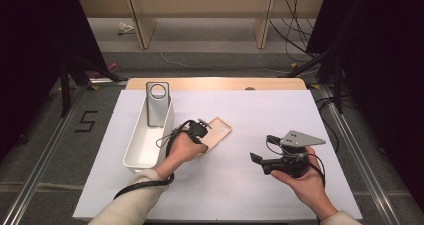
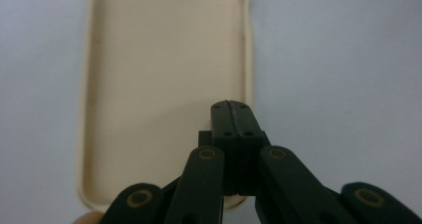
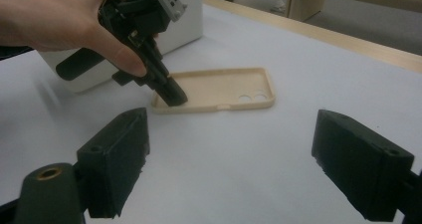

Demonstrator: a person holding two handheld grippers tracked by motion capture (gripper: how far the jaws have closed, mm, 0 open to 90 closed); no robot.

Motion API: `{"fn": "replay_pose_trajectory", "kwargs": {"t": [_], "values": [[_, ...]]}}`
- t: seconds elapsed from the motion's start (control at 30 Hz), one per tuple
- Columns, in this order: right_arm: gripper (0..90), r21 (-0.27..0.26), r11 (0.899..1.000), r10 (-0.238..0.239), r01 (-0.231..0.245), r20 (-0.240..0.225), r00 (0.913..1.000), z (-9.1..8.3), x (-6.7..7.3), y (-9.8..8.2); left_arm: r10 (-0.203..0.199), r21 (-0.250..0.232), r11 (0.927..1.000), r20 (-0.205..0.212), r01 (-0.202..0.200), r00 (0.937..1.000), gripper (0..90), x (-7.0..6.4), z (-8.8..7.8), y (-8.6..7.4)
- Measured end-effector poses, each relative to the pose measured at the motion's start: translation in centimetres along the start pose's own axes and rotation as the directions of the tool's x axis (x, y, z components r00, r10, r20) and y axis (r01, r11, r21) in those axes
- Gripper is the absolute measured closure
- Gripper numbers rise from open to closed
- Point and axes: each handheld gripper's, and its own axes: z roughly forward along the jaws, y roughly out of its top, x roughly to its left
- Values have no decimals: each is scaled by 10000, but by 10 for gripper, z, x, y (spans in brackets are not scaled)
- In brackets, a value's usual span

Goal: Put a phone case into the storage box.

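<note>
A beige phone case (image 1: 220,130) lies hollow side up in the middle of the white table. A person's left hand holds my left gripper (image 1: 201,134) tilted down onto it. The jaws are shut together and the tip (image 2: 231,107) rests inside the beige case (image 2: 164,84), near one long wall. From the right gripper view, that left gripper (image 3: 171,95) touches the floor of the case (image 3: 224,89) at the end away from its camera holes. My right gripper (image 1: 261,162), held in the right hand, hovers open to the right, its jaws (image 3: 234,149) wide apart and empty.
A white bin (image 1: 131,145) stands to the left of the case, with a grey phone case (image 1: 157,105) leaning upright at its far end. The bin's corner (image 3: 186,20) shows behind the left hand. The table's wooden far edge (image 1: 215,83) lies beyond.
</note>
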Motion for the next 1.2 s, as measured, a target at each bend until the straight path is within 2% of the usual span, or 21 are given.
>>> {"fn": "replay_pose_trajectory", "kwargs": {"t": [0.07,0.27,0.53,0.6,0.73,0.83,1.2], "values": [[161,3,10000,-1,1,3,10000,0,0,0,134,25,9999,-152,-134,9998,900,-5,1,1],[161,-4,10000,-14,14,-8,10000,0,0,0,-21,33,10000,347,20,9994,900,-14,3,1],[161,7,10000,-16,16,3,10000,0,0,0,67,-45,10000,441,-66,9990,900,-26,6,2],[161,4,10000,-7,7,14,10000,0,0,0,-17,-67,10000,665,21,9978,900,-29,8,2],[161,-8,10000,-11,11,25,10000,0,0,0,48,-86,10000,685,-43,9976,900,-34,9,4],[161,-21,10000,-8,8,34,10000,0,-1,0,-102,-137,9998,938,115,9955,900,-38,11,5],[161,-49,10000,2,-1,66,10000,-1,-1,0,-126,-395,9991,869,160,9961,898,-52,17,9]]}}
